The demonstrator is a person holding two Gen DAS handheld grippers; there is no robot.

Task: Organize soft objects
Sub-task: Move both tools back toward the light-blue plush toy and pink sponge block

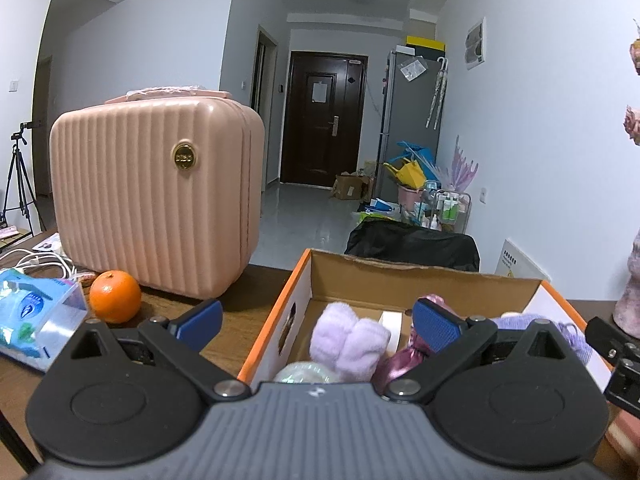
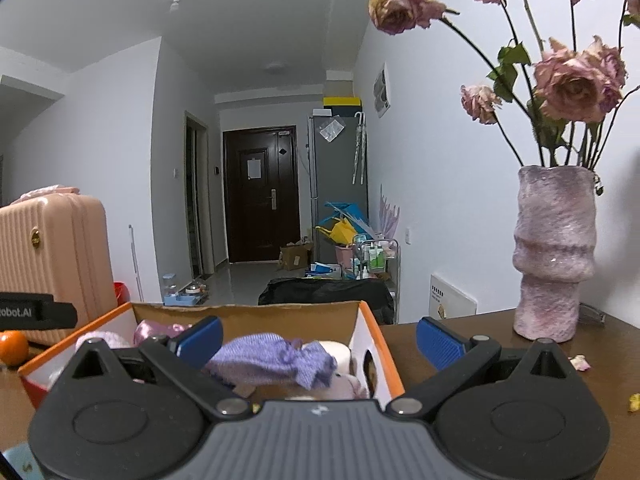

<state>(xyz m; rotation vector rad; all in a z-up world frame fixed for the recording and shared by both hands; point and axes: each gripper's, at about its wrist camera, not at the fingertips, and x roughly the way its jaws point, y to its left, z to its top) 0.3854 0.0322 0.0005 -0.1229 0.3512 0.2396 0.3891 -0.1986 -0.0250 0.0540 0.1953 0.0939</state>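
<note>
An orange-edged cardboard box [image 1: 304,276] stands on the brown table and holds soft things: a fluffy lilac piece [image 1: 350,342], a shiny pink pouch [image 1: 404,358], a pale round item [image 1: 306,372] and a purple knitted piece [image 1: 568,334]. My left gripper [image 1: 318,322] is open and empty, its jaws straddling the box's left wall. In the right wrist view the box [image 2: 374,340] shows the purple knitted piece [image 2: 272,362] on top. My right gripper [image 2: 318,338] is open and empty, straddling the box's right wall.
A pink ribbed case [image 1: 156,192] stands at the back left, with an orange [image 1: 115,297] and a tissue pack [image 1: 34,312] in front of it. A pink vase [image 2: 554,252] of dried roses stands on the table to the right. A black chair back [image 1: 412,246] lies beyond the table.
</note>
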